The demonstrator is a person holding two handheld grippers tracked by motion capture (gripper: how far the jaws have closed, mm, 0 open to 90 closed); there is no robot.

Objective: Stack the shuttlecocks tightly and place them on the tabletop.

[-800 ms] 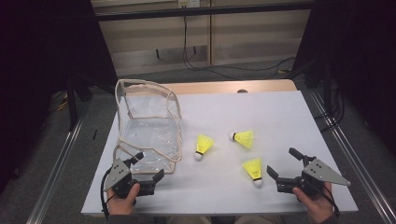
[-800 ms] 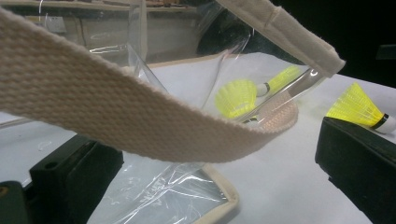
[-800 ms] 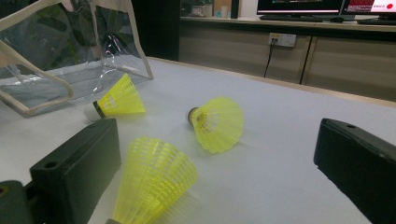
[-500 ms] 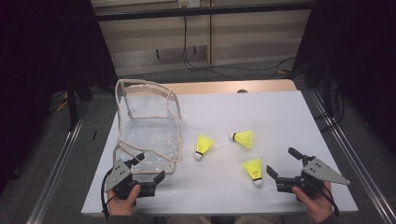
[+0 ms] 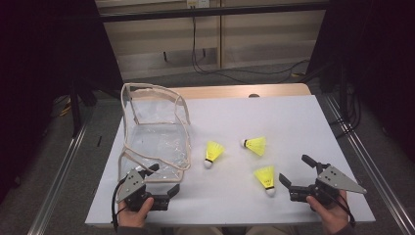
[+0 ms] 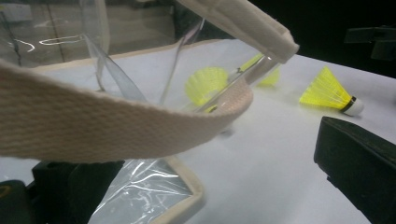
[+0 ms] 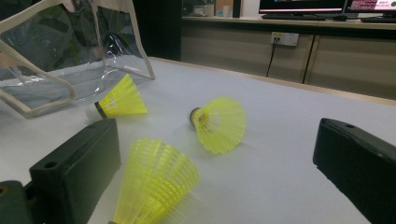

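A clear plastic bag [image 5: 155, 133] with beige trim stands open at the left of the white board [image 5: 293, 117]. Three yellow shuttlecocks lie to its right: one by the bag [image 5: 214, 152], one farther right [image 5: 255, 145], one nearest me [image 5: 266, 178]. My left gripper [image 5: 163, 179] is open at the bag's near corner. In the left gripper view the beige strap [image 6: 116, 126] crosses above the wide-apart jaws, and the bag's bottom corner [image 6: 182, 196] lies between them, ungripped. My right gripper [image 5: 295, 170] is open. The nearest shuttlecock [image 7: 154, 182] lies just ahead of its left jaw, untouched.
The board rests on a wooden table [image 5: 274, 90] with metal rails along both sides [image 5: 364, 166]. Cabinets and hanging cables [image 5: 205, 54] stand behind. In the right gripper view the other two shuttlecocks [image 7: 222, 122] [image 7: 120, 100] lie ahead, with the bag [image 7: 60, 56] at the left.
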